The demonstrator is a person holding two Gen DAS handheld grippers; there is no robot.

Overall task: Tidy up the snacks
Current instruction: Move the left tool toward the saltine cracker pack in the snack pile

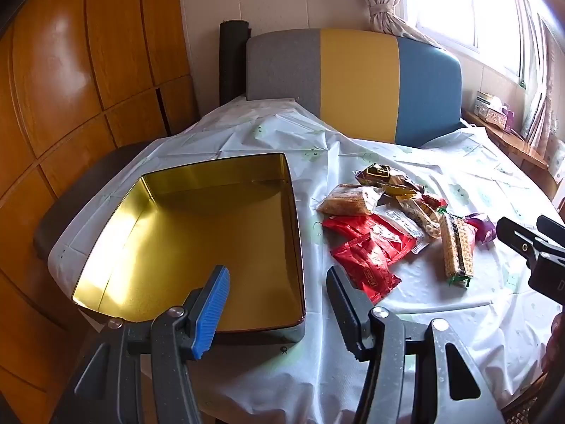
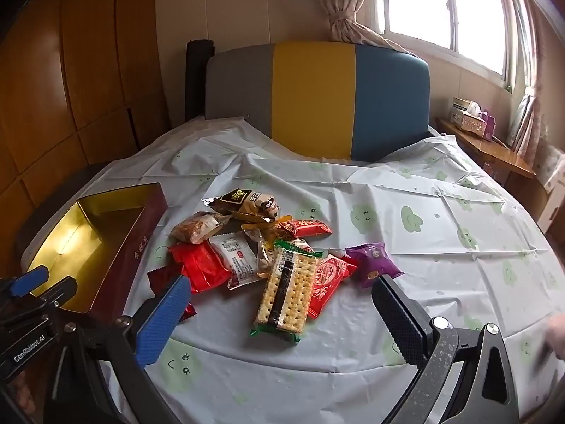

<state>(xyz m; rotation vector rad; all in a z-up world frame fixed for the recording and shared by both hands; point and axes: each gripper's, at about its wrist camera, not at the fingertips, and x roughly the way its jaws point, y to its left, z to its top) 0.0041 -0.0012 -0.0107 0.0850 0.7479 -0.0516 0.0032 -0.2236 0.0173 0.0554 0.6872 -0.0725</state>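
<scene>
At lower centre of the right wrist view, the right hand-held gripper (image 2: pixel 279 312) gapes empty around the cracker pack (image 2: pixel 287 291), presumably bound for the bare gold tin (image 2: pixel 106 243) at left, where the left hand-held gripper (image 1: pixel 279 304) hovers part-open, empty.

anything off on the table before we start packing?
Nothing damaged or spilled. Snack packets lie in a loose overlapping heap beside the empty gold tin; the tablecloth is creased.
</scene>
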